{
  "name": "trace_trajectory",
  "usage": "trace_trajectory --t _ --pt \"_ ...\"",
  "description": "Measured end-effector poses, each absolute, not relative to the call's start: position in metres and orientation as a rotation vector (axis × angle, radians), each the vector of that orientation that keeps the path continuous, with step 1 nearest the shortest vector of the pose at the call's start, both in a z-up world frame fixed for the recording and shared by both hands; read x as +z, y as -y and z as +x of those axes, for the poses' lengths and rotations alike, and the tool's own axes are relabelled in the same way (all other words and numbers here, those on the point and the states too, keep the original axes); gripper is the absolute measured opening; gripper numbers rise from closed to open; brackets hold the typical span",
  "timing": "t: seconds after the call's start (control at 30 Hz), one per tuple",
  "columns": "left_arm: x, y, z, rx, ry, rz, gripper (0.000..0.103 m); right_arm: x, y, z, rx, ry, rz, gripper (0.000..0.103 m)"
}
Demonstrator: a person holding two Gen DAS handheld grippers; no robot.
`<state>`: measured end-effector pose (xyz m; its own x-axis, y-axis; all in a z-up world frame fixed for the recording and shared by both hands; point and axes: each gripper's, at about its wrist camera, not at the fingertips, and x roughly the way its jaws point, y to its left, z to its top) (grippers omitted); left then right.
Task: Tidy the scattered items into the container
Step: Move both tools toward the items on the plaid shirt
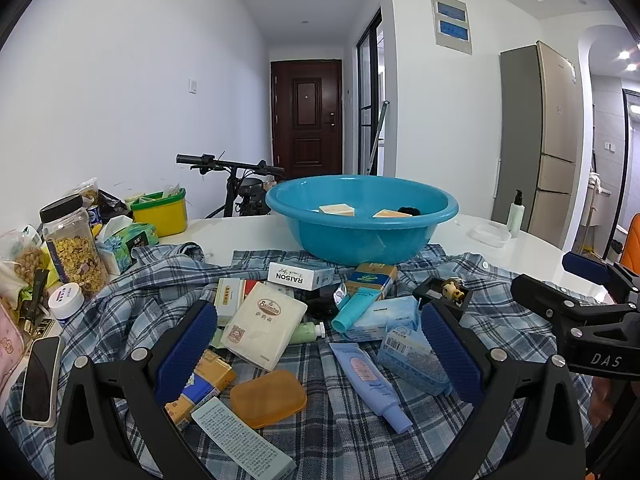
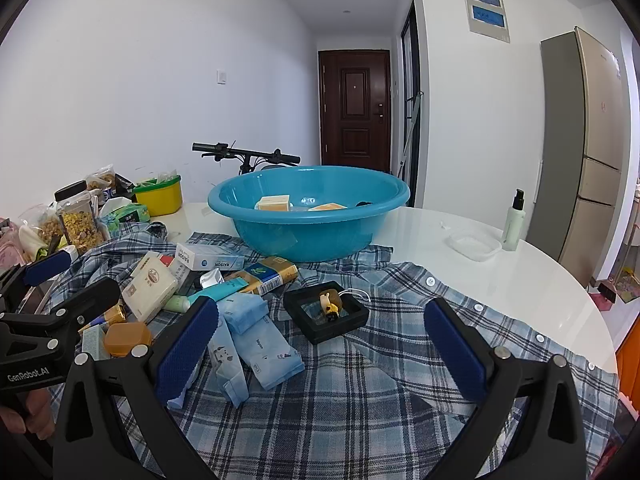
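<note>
A blue basin (image 1: pixel 362 222) (image 2: pixel 308 216) stands at the far side of a plaid shirt (image 1: pixel 344 420) (image 2: pixel 360 392), with a few small boxes inside. Scattered on the shirt lie a cream tissue pack (image 1: pixel 264 326) (image 2: pixel 149 286), an orange soap case (image 1: pixel 267 398) (image 2: pixel 127 336), a white RAISON box (image 1: pixel 300 275) (image 2: pixel 210 259), tubes, blue packs (image 2: pixel 256 332) and a black box with a small figure (image 2: pixel 326 310) (image 1: pixel 444 292). My left gripper (image 1: pixel 318 354) hangs open over the pile, nothing between its pads. My right gripper (image 2: pixel 320 354) is open too, above the shirt near the black box.
Along the left table edge stand a cereal jar (image 1: pixel 74 246), a tissue box (image 1: pixel 120 242), a yellow tub (image 1: pixel 162 212) and a phone (image 1: pixel 40 380). A clear lid (image 2: pixel 474 245) and a pump bottle (image 2: pixel 513 222) sit at the right. A bicycle (image 1: pixel 236 184) is behind the table.
</note>
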<state>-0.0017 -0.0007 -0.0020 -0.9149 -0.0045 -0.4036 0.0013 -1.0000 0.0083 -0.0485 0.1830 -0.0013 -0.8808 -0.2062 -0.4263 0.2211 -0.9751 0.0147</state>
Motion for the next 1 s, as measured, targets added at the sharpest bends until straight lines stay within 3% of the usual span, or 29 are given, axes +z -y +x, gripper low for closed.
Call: trace_trajectory --t 1.0 --pt "0.0002 0.0035 -0.0015 -3.071 -0.017 0.659 0.103 0.0006 -0.1799 -0.0475 -2.826 -0.054 0.656 0.103"
